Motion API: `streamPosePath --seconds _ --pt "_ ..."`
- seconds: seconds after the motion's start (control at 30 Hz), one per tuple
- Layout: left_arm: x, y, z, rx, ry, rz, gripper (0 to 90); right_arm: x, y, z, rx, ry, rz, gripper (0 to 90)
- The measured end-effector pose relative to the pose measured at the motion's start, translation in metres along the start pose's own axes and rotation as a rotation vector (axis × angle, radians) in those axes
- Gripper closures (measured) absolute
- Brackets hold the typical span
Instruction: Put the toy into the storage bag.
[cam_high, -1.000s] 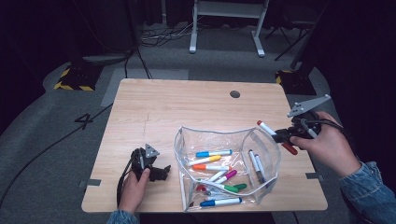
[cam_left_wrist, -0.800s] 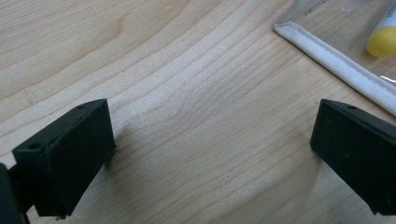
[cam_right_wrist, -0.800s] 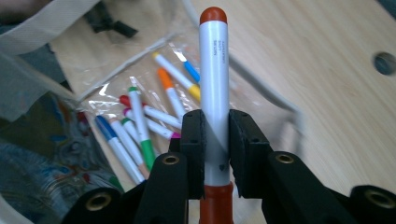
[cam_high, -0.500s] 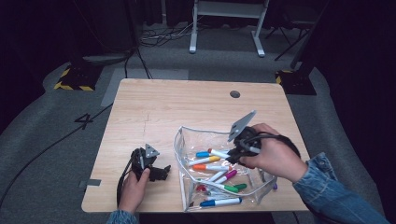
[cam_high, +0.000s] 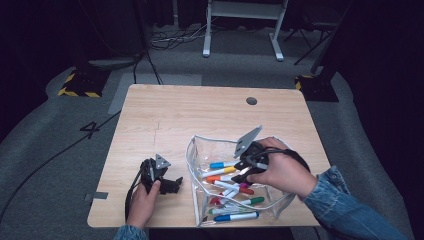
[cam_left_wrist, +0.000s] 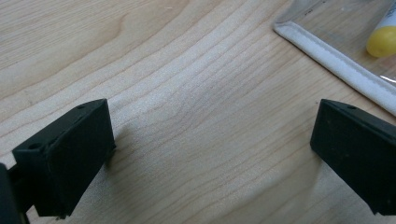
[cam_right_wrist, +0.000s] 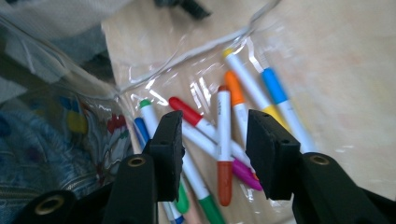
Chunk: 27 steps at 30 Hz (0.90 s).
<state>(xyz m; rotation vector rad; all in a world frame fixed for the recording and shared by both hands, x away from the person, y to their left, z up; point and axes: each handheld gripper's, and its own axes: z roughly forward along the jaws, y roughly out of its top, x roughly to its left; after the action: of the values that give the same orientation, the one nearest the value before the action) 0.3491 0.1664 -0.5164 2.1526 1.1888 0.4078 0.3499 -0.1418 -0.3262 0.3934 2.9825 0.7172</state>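
Observation:
A clear plastic pouch (cam_high: 193, 167) lies open on the wooden table (cam_high: 200, 115), holding several coloured markers (cam_high: 225, 172). My right gripper (cam_high: 241, 173) reaches into the pouch mouth from the right, and its jaws have just been opening. In the right gripper view the right gripper (cam_right_wrist: 212, 140) is open, and a white marker with a red-orange cap (cam_right_wrist: 224, 140) lies loose among the others below the gap, with neither pad touching it. My left gripper (cam_high: 172, 185) rests on the table left of the pouch. Its jaws (cam_left_wrist: 210, 154) stand wide apart over bare wood.
The pouch's white seam (cam_left_wrist: 336, 65) and a yellow marker cap (cam_left_wrist: 380, 39) lie just beyond the left gripper. A round cable hole (cam_high: 251, 100) is at the table's far right. The left and far parts of the table are bare wood.
The right hand carried a red-capped marker from the table's right side leftward and down to the pouch. Its jaws have opened and the marker now lies inside. The left hand stayed put.

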Motion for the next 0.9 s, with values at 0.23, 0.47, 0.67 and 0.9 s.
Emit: streamPosePath --seconds 0.23,0.47,0.67,0.9 --pt "0.0 0.0 0.0 0.0 0.001 0.0 0.0 -0.026 -0.039 -0.073 -0.14 -0.16 0.143 58.1" --pt "0.0 0.0 0.0 0.0 0.002 0.0 0.0 -0.069 -0.109 -0.106 -0.194 -0.308 0.387 60.1" --pt "0.0 0.0 0.0 0.0 0.002 0.0 0.0 -0.104 -0.181 -0.081 -0.11 -0.353 0.578 58.8" --pt "0.0 0.0 0.0 0.001 0.002 0.0 0.0 -0.115 -0.244 -0.013 0.018 -0.27 0.709 61.2"
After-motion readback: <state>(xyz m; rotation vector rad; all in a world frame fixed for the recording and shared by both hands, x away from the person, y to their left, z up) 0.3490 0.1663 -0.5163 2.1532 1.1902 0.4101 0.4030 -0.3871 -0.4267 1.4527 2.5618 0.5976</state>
